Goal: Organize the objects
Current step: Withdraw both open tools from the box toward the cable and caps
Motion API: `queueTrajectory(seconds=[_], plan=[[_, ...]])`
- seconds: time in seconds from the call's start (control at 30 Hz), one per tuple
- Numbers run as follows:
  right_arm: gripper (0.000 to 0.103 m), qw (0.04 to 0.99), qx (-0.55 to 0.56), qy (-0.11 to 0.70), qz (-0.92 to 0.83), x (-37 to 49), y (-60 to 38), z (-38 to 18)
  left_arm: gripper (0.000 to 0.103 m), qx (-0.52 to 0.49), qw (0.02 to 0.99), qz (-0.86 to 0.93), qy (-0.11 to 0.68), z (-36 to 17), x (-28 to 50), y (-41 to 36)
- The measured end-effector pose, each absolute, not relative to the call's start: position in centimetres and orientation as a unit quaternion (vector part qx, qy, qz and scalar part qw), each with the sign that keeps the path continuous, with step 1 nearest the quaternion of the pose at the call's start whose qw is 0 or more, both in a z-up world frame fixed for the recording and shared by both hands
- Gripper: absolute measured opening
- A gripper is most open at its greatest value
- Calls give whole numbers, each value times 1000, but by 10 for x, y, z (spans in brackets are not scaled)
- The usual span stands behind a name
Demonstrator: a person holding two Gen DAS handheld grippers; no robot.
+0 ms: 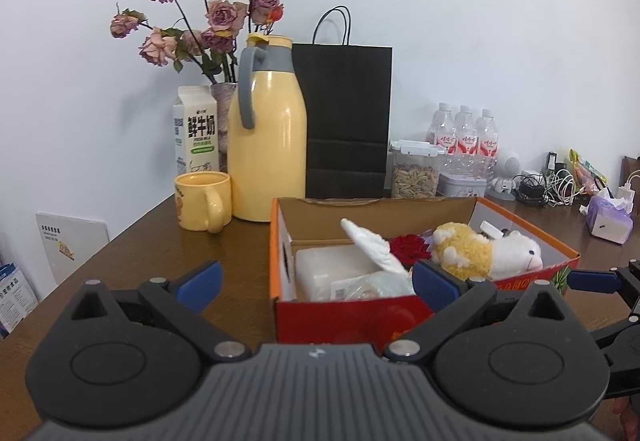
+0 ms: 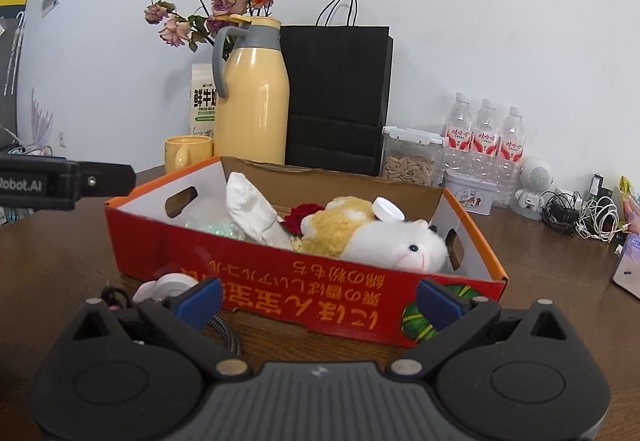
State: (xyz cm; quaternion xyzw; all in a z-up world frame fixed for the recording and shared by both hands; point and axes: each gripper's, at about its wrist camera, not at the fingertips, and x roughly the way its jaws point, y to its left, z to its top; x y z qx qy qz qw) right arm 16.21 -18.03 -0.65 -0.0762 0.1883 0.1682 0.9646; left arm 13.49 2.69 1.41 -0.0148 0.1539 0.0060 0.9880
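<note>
A red and orange cardboard box (image 1: 340, 315) (image 2: 280, 261) sits on the brown table. It holds a yellow and white plush toy (image 1: 488, 251) (image 2: 376, 237), a red rose (image 1: 410, 247) (image 2: 302, 215), a white tissue bundle (image 1: 372, 245) (image 2: 252, 211) and a white pack (image 1: 332, 269). My left gripper (image 1: 318, 287) is open and empty at the box's near left corner. My right gripper (image 2: 320, 299) is open and empty just before the box's front wall. A small white device with a coiled cable (image 2: 172, 285) lies by its left finger.
Behind the box stand a yellow thermos (image 1: 268, 145) (image 2: 252, 97), yellow mug (image 1: 204, 207) (image 2: 186, 153), milk carton (image 1: 196, 129), vase of dried roses (image 1: 208, 21), black paper bag (image 1: 346, 117) (image 2: 336, 97), seed jar (image 1: 414, 171), water bottles (image 2: 484, 133), tin (image 2: 468, 193), chargers (image 2: 580, 215) and tissue pack (image 1: 610, 219).
</note>
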Motion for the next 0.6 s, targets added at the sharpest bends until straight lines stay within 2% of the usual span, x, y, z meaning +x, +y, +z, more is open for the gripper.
queueTrajectory(seconds=[0.6], plan=[[103,962,-85,195,171,153,-175,-14,103,-18,984,13,178,2,126,37]])
